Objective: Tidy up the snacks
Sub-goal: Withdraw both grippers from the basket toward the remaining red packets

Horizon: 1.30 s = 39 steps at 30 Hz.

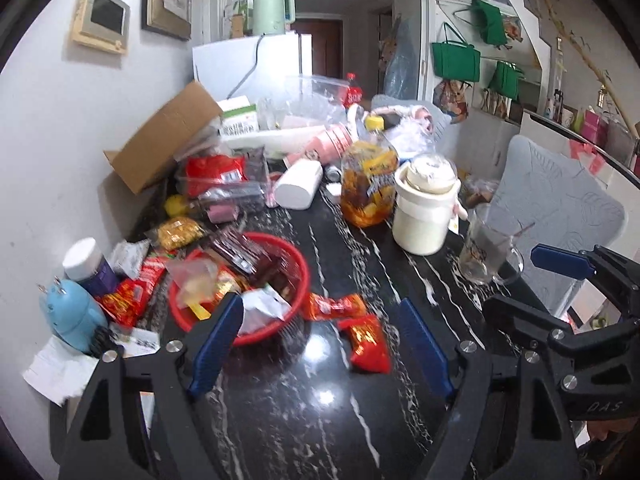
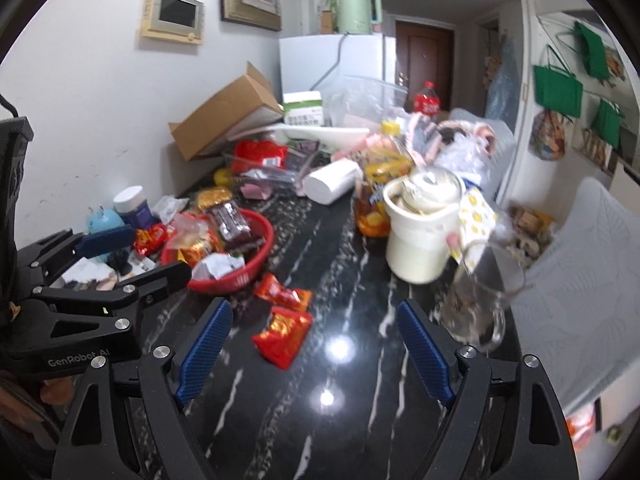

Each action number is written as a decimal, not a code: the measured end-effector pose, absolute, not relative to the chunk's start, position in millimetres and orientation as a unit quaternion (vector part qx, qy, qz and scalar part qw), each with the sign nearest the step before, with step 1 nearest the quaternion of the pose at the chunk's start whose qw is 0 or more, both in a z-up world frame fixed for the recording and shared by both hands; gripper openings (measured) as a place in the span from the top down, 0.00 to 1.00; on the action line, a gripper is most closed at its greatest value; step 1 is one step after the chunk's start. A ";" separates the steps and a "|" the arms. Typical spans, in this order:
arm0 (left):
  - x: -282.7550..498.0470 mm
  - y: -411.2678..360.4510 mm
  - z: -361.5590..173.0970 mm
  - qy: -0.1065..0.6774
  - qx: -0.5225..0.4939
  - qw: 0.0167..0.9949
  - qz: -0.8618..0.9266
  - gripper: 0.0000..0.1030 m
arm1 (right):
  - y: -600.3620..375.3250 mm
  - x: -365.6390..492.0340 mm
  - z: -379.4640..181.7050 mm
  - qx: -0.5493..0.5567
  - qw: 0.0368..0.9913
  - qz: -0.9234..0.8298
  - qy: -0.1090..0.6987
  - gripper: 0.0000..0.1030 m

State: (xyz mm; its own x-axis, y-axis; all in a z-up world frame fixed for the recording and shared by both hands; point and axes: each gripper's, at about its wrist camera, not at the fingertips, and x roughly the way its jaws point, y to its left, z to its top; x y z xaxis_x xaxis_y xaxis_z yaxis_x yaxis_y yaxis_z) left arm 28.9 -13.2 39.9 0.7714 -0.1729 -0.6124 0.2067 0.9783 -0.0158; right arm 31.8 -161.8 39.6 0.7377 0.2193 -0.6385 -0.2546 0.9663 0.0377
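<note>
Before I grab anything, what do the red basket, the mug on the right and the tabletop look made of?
Red basket: looks like moulded plastic, with a slotted wall and a dull sheen.
Mug: clear glass, see-through with a handle.
Tabletop: polished black stone with white veins, possibly marble or an imitation; lamps reflect sharply.

Black table [image 1: 304, 432] veined with white streaks beneath the jaws. Blue cross-hatched pads [image 2: 206, 350] on black fingers. Red basket [image 1: 298, 280] ahead and left of the jaws; red-and-yellow packets [image 2: 282, 338] between them, slightly ahead. Cream jar [image 1: 420, 224] and orange-filled, yellow-capped bottle [image 1: 368, 188] farther ahead. Pale green kettle [image 2: 354, 10], green bags [image 1: 456, 60], brown cardboard box [image 1: 168, 140] far beyond.
</note>
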 end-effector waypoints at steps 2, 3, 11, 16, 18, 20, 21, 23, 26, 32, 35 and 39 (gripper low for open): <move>31.4 -17.0 30.4 0.337 0.022 0.935 -0.109 0.22 | -168.5 29.4 32.1 -0.020 0.930 0.122 0.348 0.17; 32.6 -18.5 26.3 0.342 0.020 0.933 -0.111 0.22 | -171.2 28.6 28.6 -0.018 0.929 0.118 0.351 0.17; 42.0 -36.3 -8.8 0.379 0.013 0.916 -0.132 0.22 | -191.1 32.0 -2.0 0.005 0.919 0.103 0.381 0.17; 53.4 -44.1 -30.5 0.400 0.016 0.907 -0.132 0.22 | -200.6 42.7 -22.3 0.013 0.910 0.093 0.403 0.17; 59.8 -46.5 -39.7 0.407 0.015 0.904 -0.133 0.22 | -203.4 46.4 -27.6 0.014 0.908 0.091 0.408 0.17; 66.3 -48.5 -47.1 0.415 0.014 0.900 -0.134 0.22 | -206.1 51.6 -33.7 0.016 0.906 0.090 0.414 0.17; 70.6 -49.8 -52.3 0.420 0.013 0.897 -0.134 0.22 | -207.1 54.1 -36.4 0.017 0.905 0.090 0.416 0.17; 77.1 -52.1 -60.2 0.429 0.012 0.893 -0.135 0.22 | -209.1 60.2 -42.6 0.019 0.902 0.090 0.423 0.17; 85.2 -56.1 -70.6 0.439 0.014 0.888 -0.136 0.22 | -211.1 69.0 -52.5 0.021 0.896 0.091 0.434 0.17; 99.9 -65.0 -86.3 0.449 0.033 0.883 -0.132 0.23 | -215.5 84.2 -68.3 0.026 0.886 0.091 0.454 0.17; 106.6 -68.0 -94.0 0.458 0.038 0.879 -0.128 0.34 | -217.3 89.6 -72.5 0.028 0.883 0.090 0.459 0.17; 112.1 -69.2 -100.9 0.467 0.036 0.873 -0.135 0.53 | -218.2 95.2 -76.1 0.028 0.881 0.091 0.464 0.17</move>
State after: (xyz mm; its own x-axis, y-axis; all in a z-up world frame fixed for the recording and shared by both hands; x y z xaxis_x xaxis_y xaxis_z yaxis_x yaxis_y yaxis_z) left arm 112.1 -69.2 -100.9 0.5272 -0.2017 -0.8255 0.2690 0.9611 -0.0629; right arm 95.2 -218.2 -76.1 0.5536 0.1860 -0.8117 -0.1349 0.9819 0.1330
